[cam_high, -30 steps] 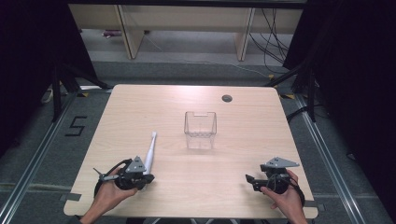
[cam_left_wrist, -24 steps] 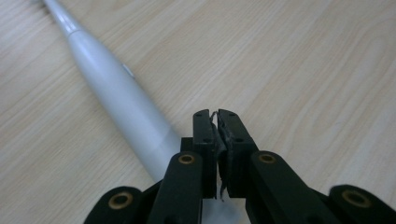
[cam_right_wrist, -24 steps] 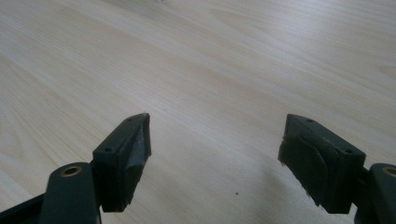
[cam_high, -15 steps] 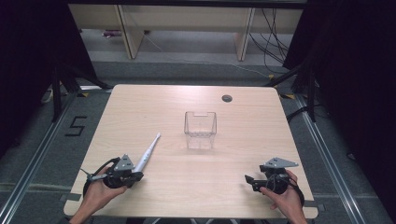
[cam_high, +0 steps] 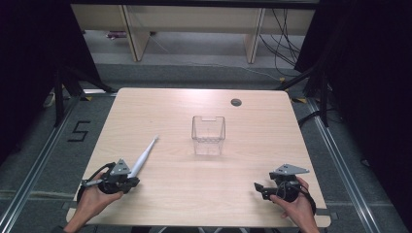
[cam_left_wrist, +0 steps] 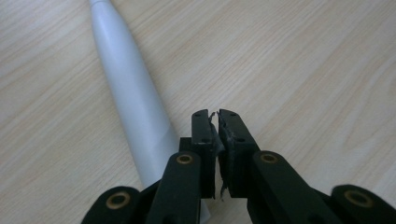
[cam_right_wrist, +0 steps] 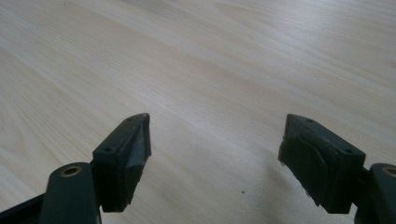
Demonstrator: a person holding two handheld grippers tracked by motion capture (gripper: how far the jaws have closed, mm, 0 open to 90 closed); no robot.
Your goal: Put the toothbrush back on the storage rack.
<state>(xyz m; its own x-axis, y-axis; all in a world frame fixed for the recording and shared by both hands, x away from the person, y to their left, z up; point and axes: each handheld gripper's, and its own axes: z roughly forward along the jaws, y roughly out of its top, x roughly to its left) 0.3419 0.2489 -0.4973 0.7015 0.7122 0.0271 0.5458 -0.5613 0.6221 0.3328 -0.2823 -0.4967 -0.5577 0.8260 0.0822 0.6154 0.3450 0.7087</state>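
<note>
A smooth, matte white tapered stick lies on the pale wood-grain tabletop, slanting toward 1 o'clock from the left tool. In the left gripper view that tool's black jaws are pressed together with nothing between them, the stick lying just beside them at 10 o'clock. The right tool rests near the front edge at 5 o'clock, jaws wide apart and empty. A clear, ribbed plastic box stands mid-table. On the floor at 9 o'clock a taped "5" reads clearly.
</note>
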